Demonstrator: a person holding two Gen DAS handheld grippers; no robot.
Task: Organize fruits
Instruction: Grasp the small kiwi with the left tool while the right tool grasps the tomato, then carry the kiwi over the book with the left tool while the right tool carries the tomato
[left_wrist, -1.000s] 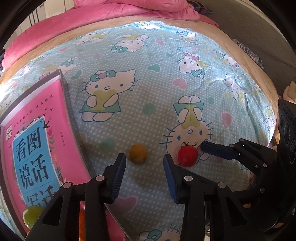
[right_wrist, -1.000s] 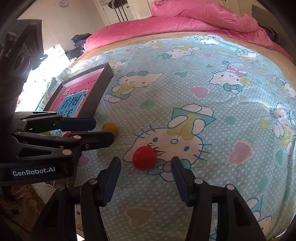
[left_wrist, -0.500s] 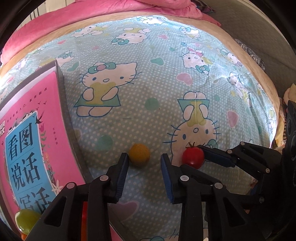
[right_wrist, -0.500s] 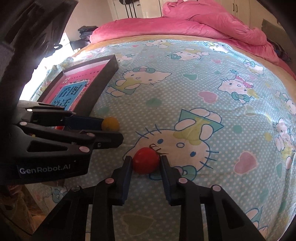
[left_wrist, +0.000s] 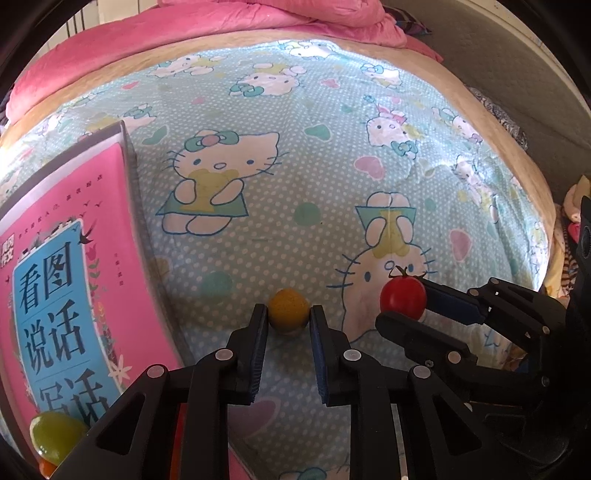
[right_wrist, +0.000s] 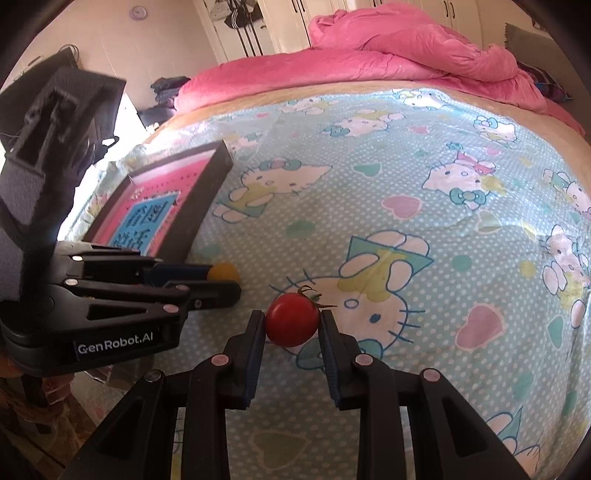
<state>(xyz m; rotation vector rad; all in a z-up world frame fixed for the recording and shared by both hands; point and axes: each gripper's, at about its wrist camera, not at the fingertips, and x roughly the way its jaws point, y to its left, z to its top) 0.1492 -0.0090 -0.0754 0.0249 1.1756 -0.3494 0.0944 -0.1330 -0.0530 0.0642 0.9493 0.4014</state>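
Note:
My left gripper (left_wrist: 288, 317) is shut on a small orange-yellow fruit (left_wrist: 288, 308) that rests on the bedsheet; the fruit also shows in the right wrist view (right_wrist: 223, 272). My right gripper (right_wrist: 292, 321) is shut on a red tomato (right_wrist: 291, 319) with a green stalk; the tomato also shows in the left wrist view (left_wrist: 402, 297). A dark tray (right_wrist: 207, 192) lined with a pink and blue book cover lies to the left. A green fruit (left_wrist: 55, 435) and a bit of an orange one (left_wrist: 46, 467) lie in its near corner.
The bed has a light blue cartoon-cat sheet (left_wrist: 295, 177). A pink quilt (right_wrist: 369, 62) is heaped at the far end. The bed's edge and the floor lie at the left (right_wrist: 37, 406). The two grippers sit close side by side.
My left gripper moved forward and closed on the orange-yellow fruit. My right gripper closed on the tomato half a second ago and still holds it.

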